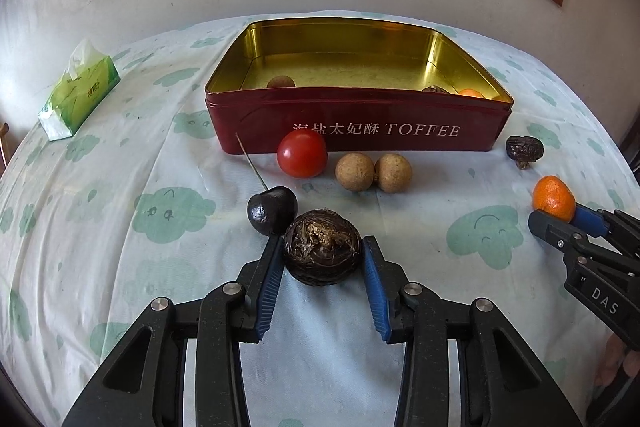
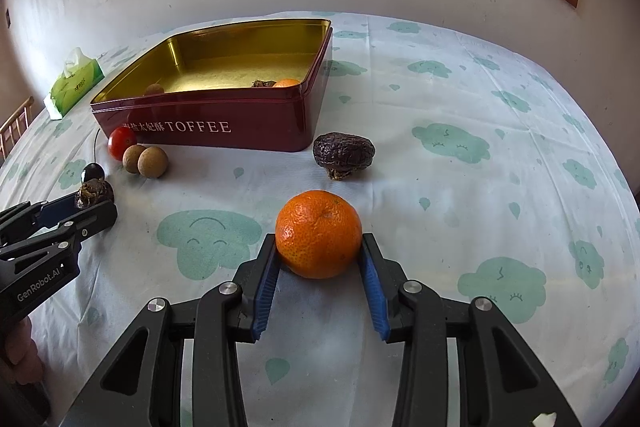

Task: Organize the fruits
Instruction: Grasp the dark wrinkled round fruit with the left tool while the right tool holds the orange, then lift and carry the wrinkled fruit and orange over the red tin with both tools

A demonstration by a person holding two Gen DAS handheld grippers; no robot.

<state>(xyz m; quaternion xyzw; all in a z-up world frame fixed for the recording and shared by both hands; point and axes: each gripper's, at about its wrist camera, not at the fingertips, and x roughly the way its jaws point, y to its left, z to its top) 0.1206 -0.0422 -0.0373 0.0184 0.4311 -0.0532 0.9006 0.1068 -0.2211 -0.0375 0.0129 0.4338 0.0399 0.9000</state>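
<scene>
While your left wrist view looks down over the cloud-print cloth on the desk (image 1: 120, 227), the left claw (image 1: 322, 251) brackets a dark, wrinkled brown fruit (image 1: 322, 251): the left pad touches it, the right pad stands just beside it, so no full grip can be confirmed. A dark cherry (image 1: 272, 211) touches that fruit on its left. Behind it lie a red tomato (image 1: 302, 153) and two tan longans (image 1: 373, 171), close to the front wall of the red TOFFEE tin (image 1: 360, 123), which contains three small fruits. A tissue pack (image 1: 80, 95) sits far left. In your right wrist view, the right claw (image 2: 319, 254) is narrowly spread around a mandarin (image 2: 319, 233) resting on the cloth, both pads against its sides. A dark shrivelled fruit (image 2: 344, 154) lies beyond it, near the tin's corner. The left claw appears at the left edge.
</scene>
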